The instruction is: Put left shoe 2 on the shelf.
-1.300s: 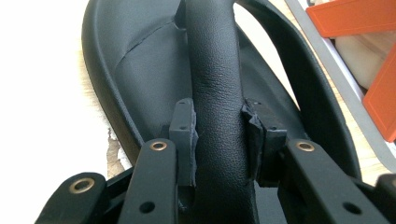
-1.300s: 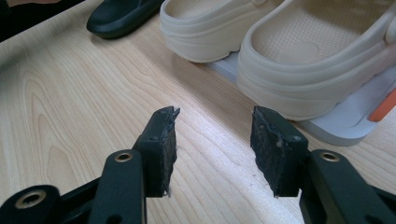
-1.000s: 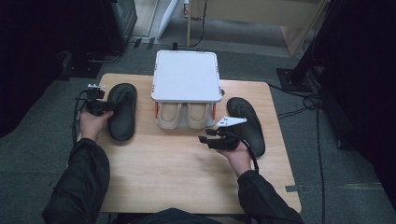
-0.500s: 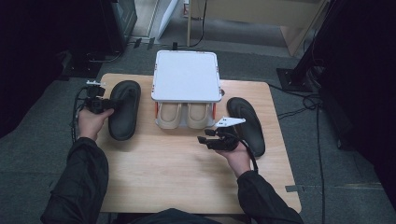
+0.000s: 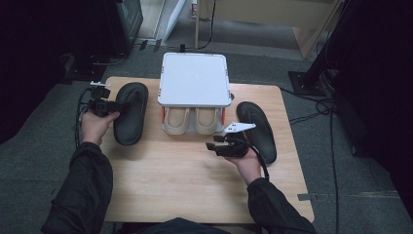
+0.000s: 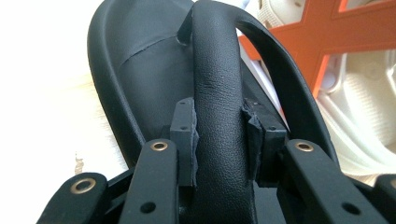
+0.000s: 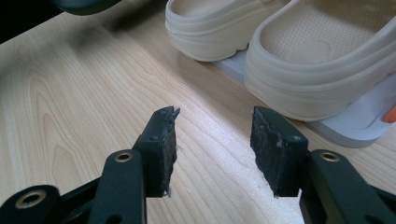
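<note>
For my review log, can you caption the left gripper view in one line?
Left gripper shut on the black sandal's strap, beside the orange rack.

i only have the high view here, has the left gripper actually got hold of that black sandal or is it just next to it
Observer: It has it. In the left gripper view the left gripper is shut on the strap of the black sandal, one pad on each side.
Operator: and the right one, open or shut
Observer: Open. In the right gripper view the right gripper has its jaws apart with bare table between them, holding nothing.
Operator: whats in front of it
Observer: The beige slippers, sitting on the rack's pale lower shelf, ahead and to the right in that view.
</note>
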Tool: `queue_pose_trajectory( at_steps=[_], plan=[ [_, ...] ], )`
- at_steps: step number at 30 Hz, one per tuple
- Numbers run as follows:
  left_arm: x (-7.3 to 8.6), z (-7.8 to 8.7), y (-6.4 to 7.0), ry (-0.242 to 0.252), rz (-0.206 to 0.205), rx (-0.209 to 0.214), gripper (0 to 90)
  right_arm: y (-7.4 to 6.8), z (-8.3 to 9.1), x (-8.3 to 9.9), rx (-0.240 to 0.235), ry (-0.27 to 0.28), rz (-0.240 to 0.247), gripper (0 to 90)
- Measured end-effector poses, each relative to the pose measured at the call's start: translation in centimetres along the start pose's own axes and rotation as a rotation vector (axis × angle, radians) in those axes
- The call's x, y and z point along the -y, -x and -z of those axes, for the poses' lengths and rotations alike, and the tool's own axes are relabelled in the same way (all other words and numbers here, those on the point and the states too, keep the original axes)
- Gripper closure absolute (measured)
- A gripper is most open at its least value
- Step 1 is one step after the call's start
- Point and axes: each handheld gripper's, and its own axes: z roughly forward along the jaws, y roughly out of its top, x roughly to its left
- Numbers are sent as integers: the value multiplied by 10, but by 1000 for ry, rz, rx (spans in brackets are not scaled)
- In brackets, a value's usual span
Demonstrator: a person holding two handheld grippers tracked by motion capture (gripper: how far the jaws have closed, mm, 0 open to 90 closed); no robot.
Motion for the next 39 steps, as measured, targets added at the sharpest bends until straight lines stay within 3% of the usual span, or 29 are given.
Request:
queue_pose_trajectory(
  at_steps=[7, 16, 17, 18, 22, 30, 39],
  plan=[
    [-12, 0, 6, -26, -22, -11, 682, 0, 0, -1, -6, 5, 9, 509],
    [-26, 8, 7, -11, 5, 8, 682, 0, 0, -1, -10, 7, 12, 509],
    [-30, 12, 6, 5, 32, 27, 682, -1, 1, -2, -13, 7, 11, 509],
    [-32, 14, 8, 4, 31, 18, 681, -1, 0, -2, -12, 8, 13, 509],
    [-47, 21, 15, 8, -4, -1, 681, -1, 1, -2, -14, 12, 19, 509],
    [-71, 32, 25, 22, -6, 15, 681, -1, 1, -2, -13, 10, 12, 510],
    [-94, 45, 39, 23, -50, -13, 681, -1, 1, -2, -13, 10, 12, 510]
  ],
)
